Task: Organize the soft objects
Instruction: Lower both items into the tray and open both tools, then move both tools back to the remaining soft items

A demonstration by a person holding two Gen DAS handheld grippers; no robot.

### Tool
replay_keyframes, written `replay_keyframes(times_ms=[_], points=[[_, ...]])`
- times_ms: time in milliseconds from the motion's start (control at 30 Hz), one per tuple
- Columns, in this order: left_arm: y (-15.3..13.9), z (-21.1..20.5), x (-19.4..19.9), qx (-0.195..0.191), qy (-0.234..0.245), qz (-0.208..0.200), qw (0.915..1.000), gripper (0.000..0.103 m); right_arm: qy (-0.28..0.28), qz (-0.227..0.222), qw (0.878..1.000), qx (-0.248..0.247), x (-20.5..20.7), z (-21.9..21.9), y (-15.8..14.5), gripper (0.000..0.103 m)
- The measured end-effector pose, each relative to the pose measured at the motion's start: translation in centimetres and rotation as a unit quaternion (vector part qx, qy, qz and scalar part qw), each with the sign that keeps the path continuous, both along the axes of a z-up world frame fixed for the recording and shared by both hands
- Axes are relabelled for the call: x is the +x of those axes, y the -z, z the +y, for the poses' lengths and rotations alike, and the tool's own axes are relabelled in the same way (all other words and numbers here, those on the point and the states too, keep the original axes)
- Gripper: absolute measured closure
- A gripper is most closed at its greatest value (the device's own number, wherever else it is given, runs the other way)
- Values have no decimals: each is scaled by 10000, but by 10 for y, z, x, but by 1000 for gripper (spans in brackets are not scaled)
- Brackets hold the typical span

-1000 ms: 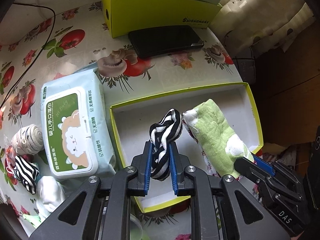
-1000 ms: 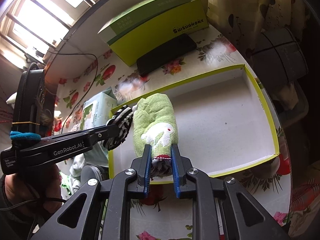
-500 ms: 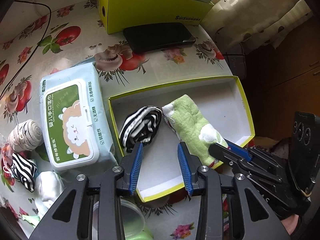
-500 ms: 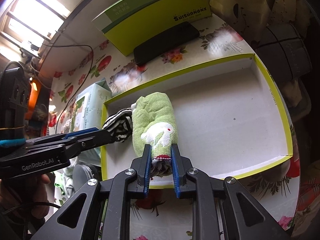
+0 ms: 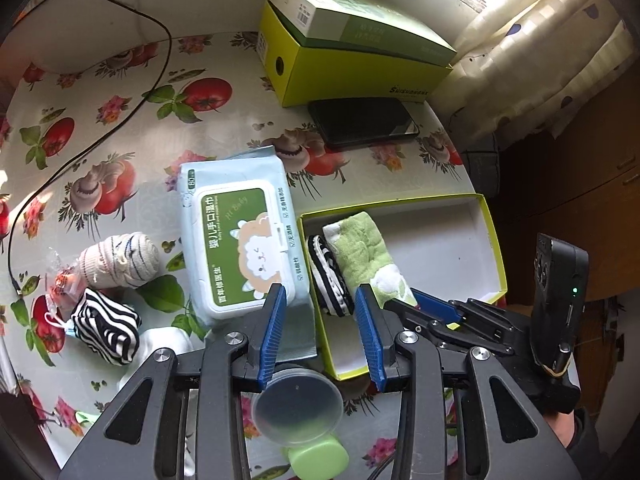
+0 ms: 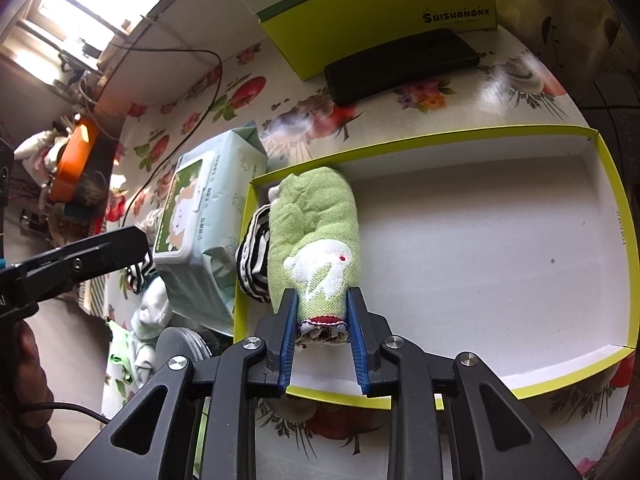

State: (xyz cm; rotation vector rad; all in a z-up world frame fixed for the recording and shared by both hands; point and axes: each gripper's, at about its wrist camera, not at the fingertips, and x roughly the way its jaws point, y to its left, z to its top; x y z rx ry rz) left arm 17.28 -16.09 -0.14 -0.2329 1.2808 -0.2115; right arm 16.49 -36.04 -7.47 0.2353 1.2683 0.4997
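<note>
A yellow-rimmed tray [image 5: 490, 240] [image 6: 612, 184] holds a striped black-and-white roll [image 5: 328, 280] [image 6: 252, 264] at its left end, with a rolled green towel [image 5: 360, 252] [image 6: 316, 236] beside it. My left gripper [image 5: 320, 328] is open and empty, raised above the tray's near left corner. My right gripper [image 6: 322, 320] is shut on the green towel's near end; it also shows in the left wrist view [image 5: 432, 308]. On the table left of the tray lie a cream roll [image 5: 120, 260], a second striped roll [image 5: 106, 330] and white cloth [image 5: 164, 344].
A wet-wipes pack [image 5: 236, 240] lies against the tray's left side. A black phone [image 5: 360, 120] and a yellow-green box [image 5: 352, 56] stand at the back. A plastic cup [image 5: 300, 404] sits under my left gripper. A black cable [image 5: 100, 140] crosses the table.
My left gripper let go of the striped roll into the tray, opened, and pulled back and up to the left. My right gripper pushed the green towel left against the striped roll.
</note>
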Motion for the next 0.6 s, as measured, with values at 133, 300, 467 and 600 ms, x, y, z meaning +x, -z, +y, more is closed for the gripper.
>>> replay_keyframes(times_ms=[133,300,467,600], points=[[-2,13,-9,12,-121,-20,9999,66,-62,-41,10000,6,-6,1,-6,62],[-2,27,-23,3,-268,-14,9996,66,-143,-166,9998,11,-15,4,-20,60],[-4,40,-38,60,-386,-72,9992,66,-174,-284,9994,-43,-25,4,-37,59],[-8,49,-50,81,-453,-151,9988,66,-179,-426,9989,-45,-34,5,-53,56]])
